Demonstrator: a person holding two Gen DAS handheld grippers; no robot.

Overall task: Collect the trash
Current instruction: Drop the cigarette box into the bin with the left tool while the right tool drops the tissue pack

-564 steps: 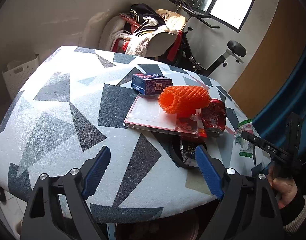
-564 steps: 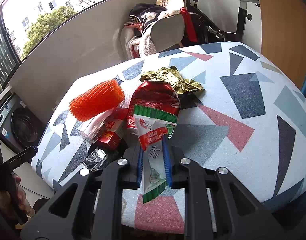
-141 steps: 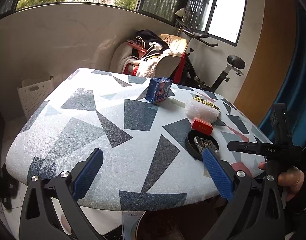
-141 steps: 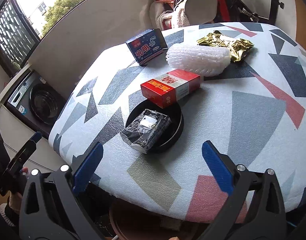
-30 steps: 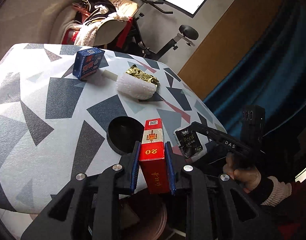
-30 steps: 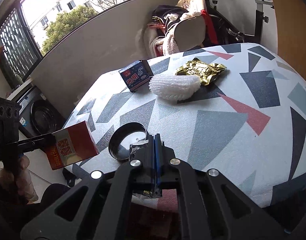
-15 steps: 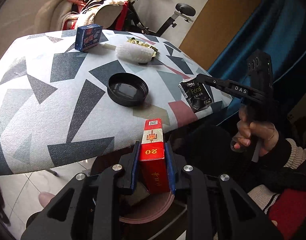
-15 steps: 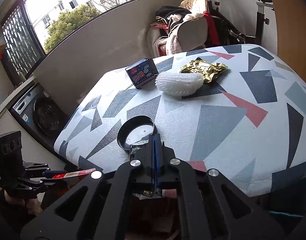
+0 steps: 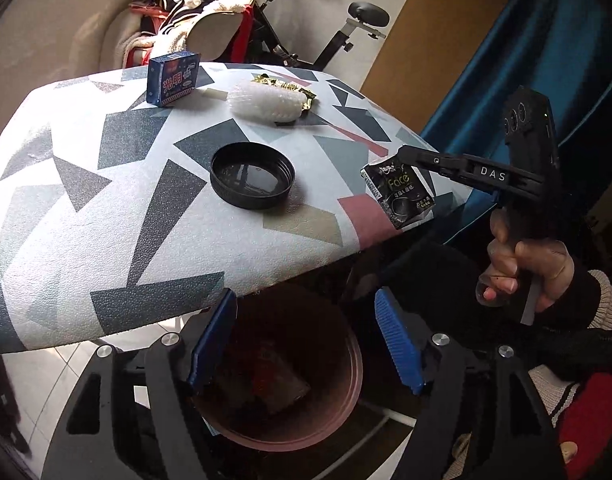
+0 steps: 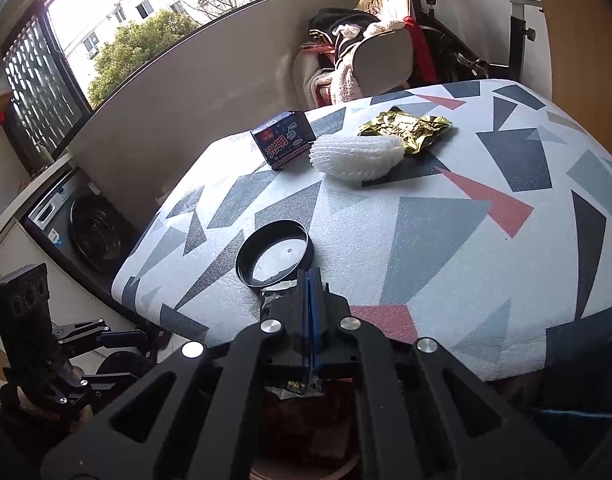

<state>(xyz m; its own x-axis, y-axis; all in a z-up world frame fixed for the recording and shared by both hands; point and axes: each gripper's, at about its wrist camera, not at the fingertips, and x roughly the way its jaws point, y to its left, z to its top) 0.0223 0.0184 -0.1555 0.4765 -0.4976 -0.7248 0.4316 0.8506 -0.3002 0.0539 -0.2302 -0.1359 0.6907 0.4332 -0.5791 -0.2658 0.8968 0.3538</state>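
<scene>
Left claw (image 9: 306,340) spread wide over the brown bin (image 9: 356,364) below the table (image 9: 85,216) edge, jaws just opened, nothing between the blue pads; red box (image 9: 279,378) lying down in the bin. Right claw (image 9: 402,156) pressed together, pinching a black sachet (image 9: 400,194) held in the air at the table's near edge. Still on the table: black lid (image 9: 251,180), blue box (image 9: 173,79), white foam net (image 9: 267,103), gold wrapper (image 10: 406,128) touching the net.
</scene>
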